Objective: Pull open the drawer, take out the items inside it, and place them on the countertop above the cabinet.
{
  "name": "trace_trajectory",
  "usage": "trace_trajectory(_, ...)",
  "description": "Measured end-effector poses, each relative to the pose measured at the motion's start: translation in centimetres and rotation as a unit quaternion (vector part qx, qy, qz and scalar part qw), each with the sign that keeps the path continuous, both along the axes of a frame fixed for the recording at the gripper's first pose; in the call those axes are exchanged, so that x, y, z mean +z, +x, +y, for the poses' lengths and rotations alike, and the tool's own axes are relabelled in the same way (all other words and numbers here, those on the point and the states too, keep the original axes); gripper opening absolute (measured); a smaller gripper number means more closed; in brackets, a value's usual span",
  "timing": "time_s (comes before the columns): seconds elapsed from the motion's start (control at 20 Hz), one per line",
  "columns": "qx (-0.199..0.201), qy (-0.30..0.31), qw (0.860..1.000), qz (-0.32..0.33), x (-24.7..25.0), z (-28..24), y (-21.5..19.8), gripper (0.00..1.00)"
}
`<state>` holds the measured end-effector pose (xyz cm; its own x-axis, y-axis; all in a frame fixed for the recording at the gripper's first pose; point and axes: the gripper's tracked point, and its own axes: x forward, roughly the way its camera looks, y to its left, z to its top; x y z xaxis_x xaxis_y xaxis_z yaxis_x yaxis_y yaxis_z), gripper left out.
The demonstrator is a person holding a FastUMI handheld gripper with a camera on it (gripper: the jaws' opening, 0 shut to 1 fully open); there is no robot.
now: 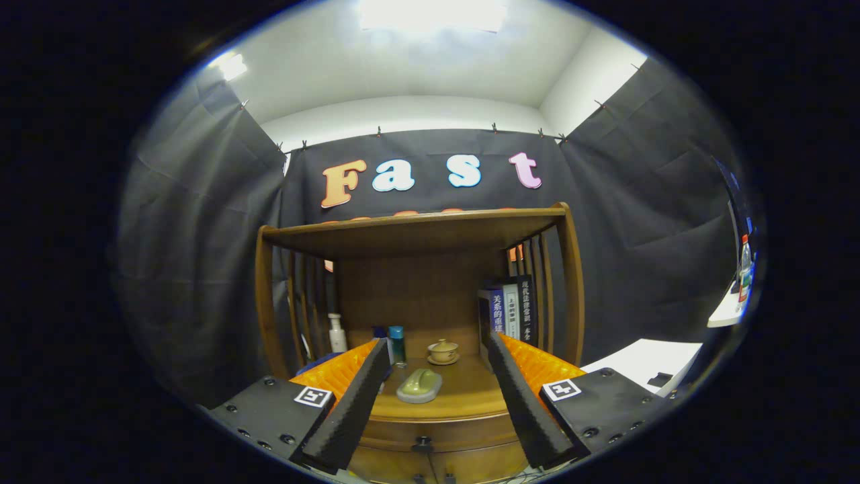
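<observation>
Our gripper [437,410] has its fingers spread wide, gripping nothing, pointed at the cabinet [416,232]. The drawer [430,437] sits shut below the countertop [463,393], its knob [422,444] low between the fingers. A greenish thing [420,386] and a cup [443,350] already sit up top, so fresh start or closed again, we can't say.

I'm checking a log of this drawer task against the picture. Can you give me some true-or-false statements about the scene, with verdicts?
1. The gripper is open, holding nothing. True.
2. The drawer is pulled fully out. False: it sits shut below the countertop.
3. A lidded cup on a saucer stands on the countertop. True.
4. The books lie flat in a pile. False: they stand upright.
5. A pump bottle stands beside the cabinet's slats. True.
</observation>
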<state>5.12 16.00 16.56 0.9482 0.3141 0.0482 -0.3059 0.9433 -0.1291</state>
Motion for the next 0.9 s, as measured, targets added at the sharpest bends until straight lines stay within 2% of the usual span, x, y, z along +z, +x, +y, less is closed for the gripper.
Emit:
trace_trajectory(0.15, 0.014, -0.003, 1.000, 0.022, -0.3, -0.4, -2.7, 0.98)
trace_trajectory(0.3, 0.012, 0.002, 1.000, -0.010, 2.1, -0.6, -3.7, 0.98)
trace_trajectory(0.6, -0.006, -0.012, 1.000, 0.004, 0.6, -1.5, -2.8, 0.98)
trace_trajectory(0.9, -0.005, -0.003, 1.000, 0.011, 0.5, -1.8, -2.6, 0.98)
